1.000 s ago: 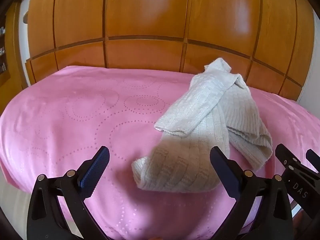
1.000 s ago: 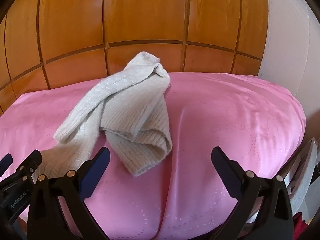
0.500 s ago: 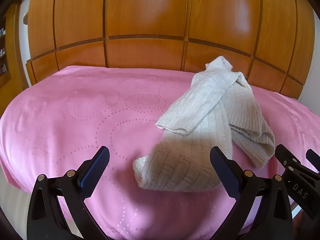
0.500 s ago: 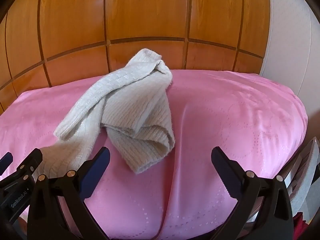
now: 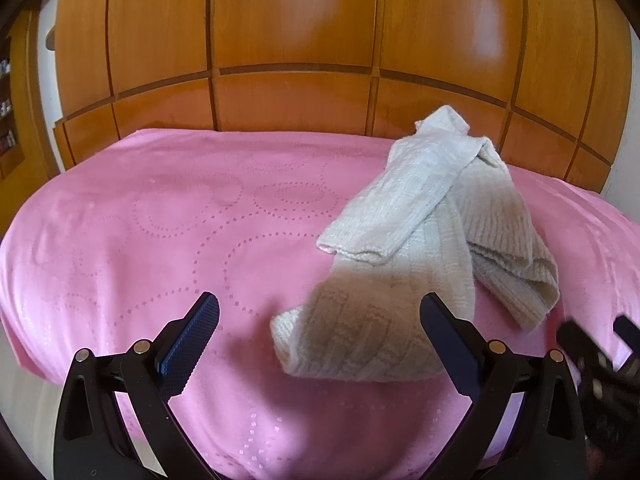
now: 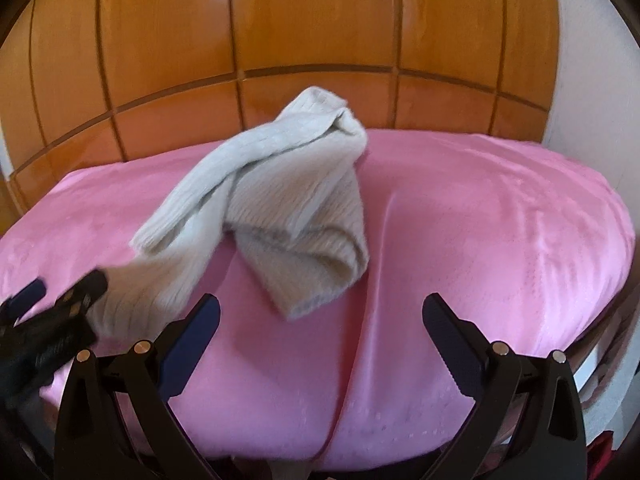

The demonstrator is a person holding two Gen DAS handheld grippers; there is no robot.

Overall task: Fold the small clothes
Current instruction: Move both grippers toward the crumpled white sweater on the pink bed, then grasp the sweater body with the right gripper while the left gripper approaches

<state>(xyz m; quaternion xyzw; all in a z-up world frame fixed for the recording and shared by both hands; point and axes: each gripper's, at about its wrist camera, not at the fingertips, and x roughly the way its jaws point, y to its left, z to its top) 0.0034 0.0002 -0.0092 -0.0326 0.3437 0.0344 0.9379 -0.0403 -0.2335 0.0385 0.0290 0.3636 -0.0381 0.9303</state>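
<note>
A cream knitted garment (image 5: 420,240) lies crumpled in a loose heap on the pink bedspread (image 5: 160,220). One ribbed end reaches toward the bed's near edge. In the left wrist view my left gripper (image 5: 320,340) hangs open just short of that near end, nothing between its fingers. The right wrist view shows the same garment (image 6: 280,208) ahead and left of my right gripper (image 6: 320,332), which also stands open and holds nothing. Each gripper shows blurred at the edge of the other's view.
A wooden panelled headboard or wardrobe (image 5: 300,60) rises behind the bed. The pink bedspread (image 6: 500,220) spreads wide to the right of the garment, with a long crease running toward the front. A white wall (image 6: 588,80) stands at the far right.
Both views have shifted slightly upward and forward, so the garment sits a little lower and nearer. The neighbouring gripper has become motion-blurred in each view. The garment itself has not moved.
</note>
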